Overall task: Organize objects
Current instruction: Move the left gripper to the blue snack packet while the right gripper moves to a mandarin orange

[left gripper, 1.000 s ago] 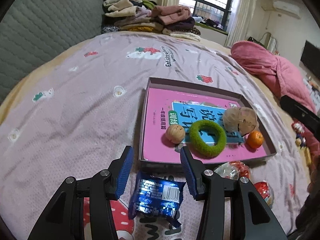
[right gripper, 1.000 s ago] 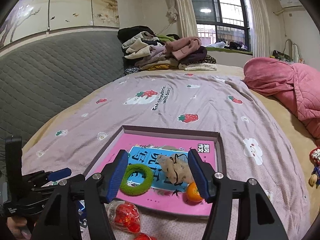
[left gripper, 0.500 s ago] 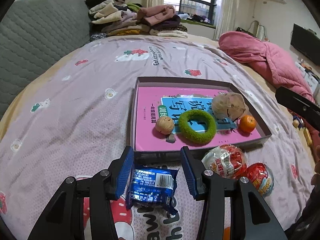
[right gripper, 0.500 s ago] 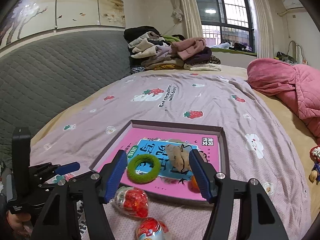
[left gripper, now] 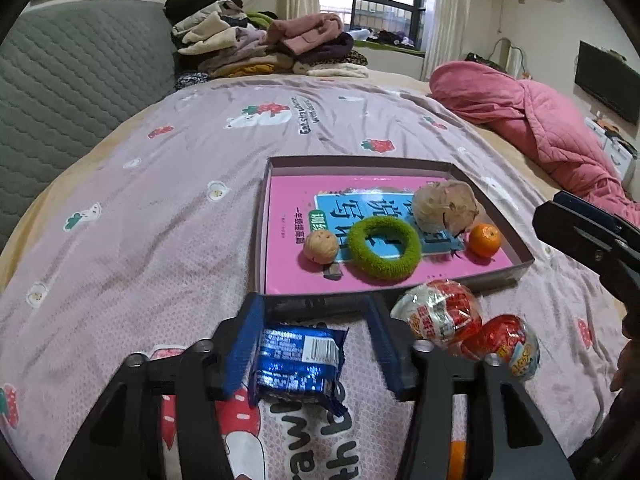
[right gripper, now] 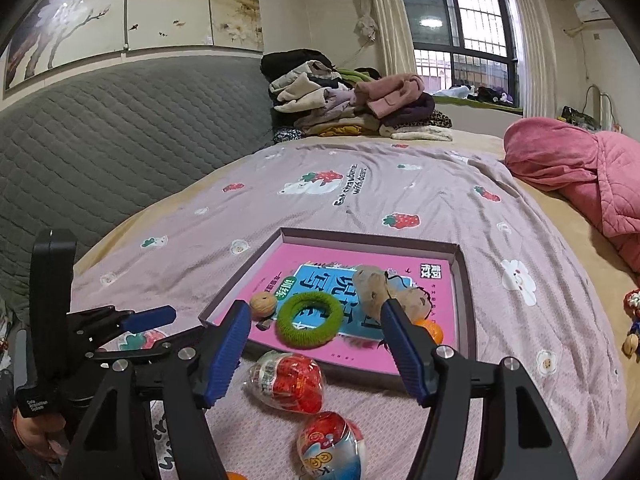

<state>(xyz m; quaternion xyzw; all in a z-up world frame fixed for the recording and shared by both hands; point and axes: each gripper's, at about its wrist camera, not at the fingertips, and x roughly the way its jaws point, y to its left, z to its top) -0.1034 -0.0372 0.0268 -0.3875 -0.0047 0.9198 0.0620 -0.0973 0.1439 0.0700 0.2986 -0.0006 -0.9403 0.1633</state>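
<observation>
Blue foil is sitting between the wide-spread fingers of our left gripper (left gripper: 316, 344): we are straddling the snack packet (left gripper: 298, 362) on the bedspread (left gripper: 160, 220), one pad just beside its left edge, the other well clear on the right, nothing clamped yet. We are lining up here because the shallow box (left gripper: 496, 220) lies just beyond the fingertips, already holding the walnut (left gripper: 321, 246), green ring (left gripper: 384, 253), pouch (left gripper: 444, 204) and tangerine (left gripper: 485, 240). Our right gripper (right gripper: 316, 344) is hanging open and empty above two wrapped eggs (right gripper: 290, 380) near the box's low front wall. That wall is asking for a lift; pink floor on the left is offering room.
</observation>
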